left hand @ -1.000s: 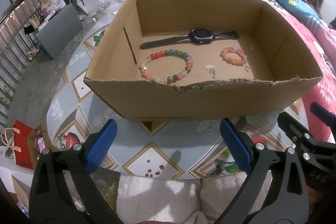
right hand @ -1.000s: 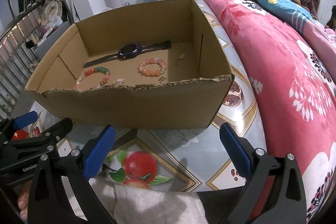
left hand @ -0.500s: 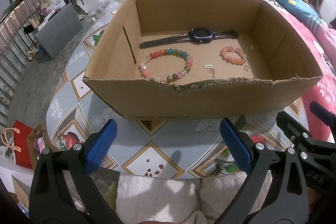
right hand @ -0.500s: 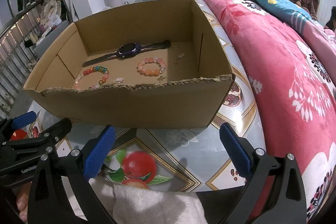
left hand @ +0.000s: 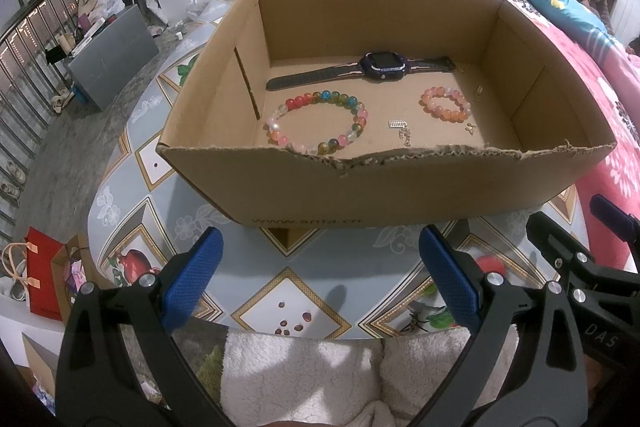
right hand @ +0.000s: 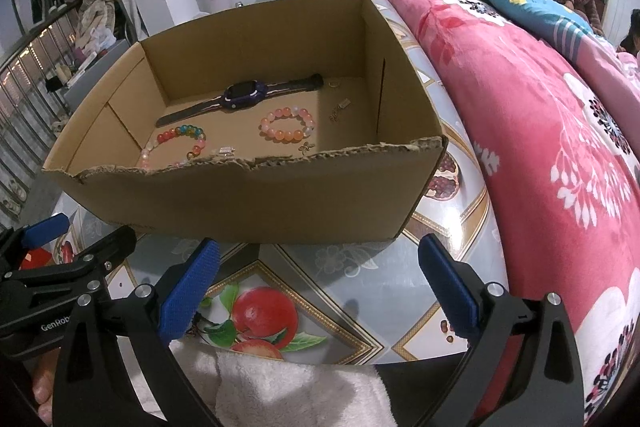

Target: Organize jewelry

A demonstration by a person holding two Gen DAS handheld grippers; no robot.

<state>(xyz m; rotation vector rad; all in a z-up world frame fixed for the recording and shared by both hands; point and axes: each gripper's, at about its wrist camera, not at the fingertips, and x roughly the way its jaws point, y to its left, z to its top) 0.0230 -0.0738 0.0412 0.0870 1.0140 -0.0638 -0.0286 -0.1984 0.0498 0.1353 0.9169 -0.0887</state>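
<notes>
Open-topped corrugated cardboard box, near rim torn ragged, plain brown walls, set on a table under a glossy printed cloth of fruit and diamond frames.

Inside, flat on the box floor: dark smartwatch with rounded-square face and matte strap stretched straight along the far wall; large bracelet of round glassy beads in red, yellow, blue, green and frosted pink, lying in an open ring toward the box's near-left corner; smaller bracelet of smooth peach and orange beads toward the right side, well apart from the first. Between the two bracelets, a small silvery rectangular charm with a short fine chain just beside it; further tiny gold-toned pieces near the right wall, too small to identify.

Left tongs spread wide above the table's near edge, short of the box front, gripping nothing; blue pads with a dimpled rubber texture on black plastic arms. Right tongs likewise spread wide and empty, over a printed red apple near the table's near edge, by the box's near-right corner. White fleecy fabric bunched below both tools. Pink floral blanket heaped along the table's right edge.
</notes>
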